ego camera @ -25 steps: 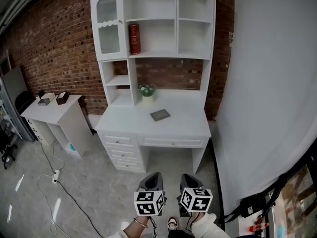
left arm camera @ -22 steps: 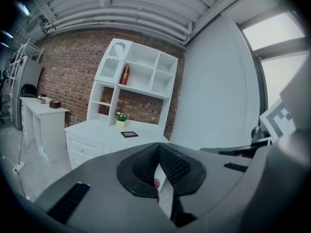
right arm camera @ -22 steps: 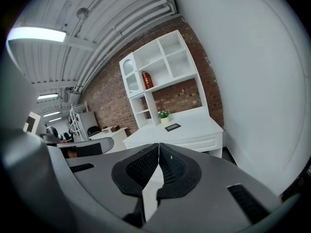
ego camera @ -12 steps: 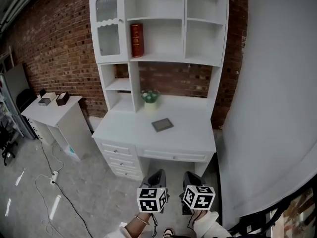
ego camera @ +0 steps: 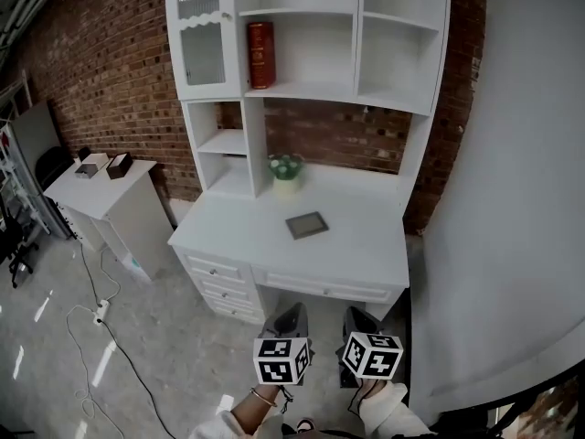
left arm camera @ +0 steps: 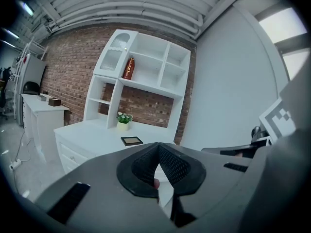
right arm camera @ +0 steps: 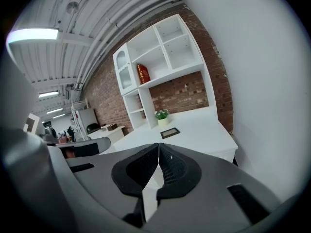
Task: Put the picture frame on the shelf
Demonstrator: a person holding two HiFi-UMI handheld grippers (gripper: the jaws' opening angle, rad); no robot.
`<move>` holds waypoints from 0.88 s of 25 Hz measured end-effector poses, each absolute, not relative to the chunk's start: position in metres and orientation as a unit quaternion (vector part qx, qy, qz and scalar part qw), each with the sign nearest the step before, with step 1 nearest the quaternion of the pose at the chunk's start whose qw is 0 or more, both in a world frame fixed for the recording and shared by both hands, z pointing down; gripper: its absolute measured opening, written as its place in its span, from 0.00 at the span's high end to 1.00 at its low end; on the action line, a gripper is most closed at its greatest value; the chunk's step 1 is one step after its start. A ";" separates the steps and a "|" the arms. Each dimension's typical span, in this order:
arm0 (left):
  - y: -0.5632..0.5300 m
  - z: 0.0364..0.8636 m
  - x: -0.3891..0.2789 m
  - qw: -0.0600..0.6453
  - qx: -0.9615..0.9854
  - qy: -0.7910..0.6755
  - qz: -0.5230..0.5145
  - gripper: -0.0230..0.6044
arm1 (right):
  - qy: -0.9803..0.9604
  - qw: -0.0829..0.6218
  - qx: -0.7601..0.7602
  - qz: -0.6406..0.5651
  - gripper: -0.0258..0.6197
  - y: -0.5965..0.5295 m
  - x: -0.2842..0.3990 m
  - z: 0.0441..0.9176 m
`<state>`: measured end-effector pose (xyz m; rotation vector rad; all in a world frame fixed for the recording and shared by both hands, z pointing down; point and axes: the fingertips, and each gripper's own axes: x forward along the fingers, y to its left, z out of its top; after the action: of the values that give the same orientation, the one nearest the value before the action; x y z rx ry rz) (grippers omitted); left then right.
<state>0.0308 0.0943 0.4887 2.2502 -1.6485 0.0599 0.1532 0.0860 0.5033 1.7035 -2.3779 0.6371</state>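
The picture frame [ego camera: 306, 225] lies flat on the white desk [ego camera: 366, 254], dark-edged with a grey-brown face; it also shows in the left gripper view [left arm camera: 131, 141] and the right gripper view [right arm camera: 170, 133]. Above the desk rises a white shelf unit [ego camera: 311, 90] with open compartments. My left gripper [ego camera: 291, 318] and right gripper [ego camera: 358, 321] hover side by side in front of the desk, well short of the frame. Both are shut with nothing between their jaws, as each gripper view shows [left arm camera: 158, 158] [right arm camera: 159, 155].
A red book [ego camera: 260, 55] stands on a shelf and a small potted plant [ego camera: 285, 169] sits on the desk behind the frame. A low white cabinet [ego camera: 105, 204] stands at the left, with a cable [ego camera: 96, 314] on the floor. A grey wall [ego camera: 530, 199] runs along the right.
The desk and shelf unit have come nearer and larger in the head view. Both grippers stay shut, low in the view.
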 end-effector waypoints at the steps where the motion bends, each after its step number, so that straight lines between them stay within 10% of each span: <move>1: 0.091 0.490 0.030 0.176 0.792 -0.585 0.021 0.95 | -0.792 0.075 0.566 0.214 0.92 0.083 0.154 0.505; 22: -0.005 0.505 0.028 0.170 0.803 -0.571 0.037 0.95 | -0.777 0.093 0.577 0.233 0.92 -0.003 0.152 0.534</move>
<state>0.0283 -0.0052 0.5053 2.2805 -1.6219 0.1053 0.1523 -0.0028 0.5344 1.7137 -2.3060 0.6931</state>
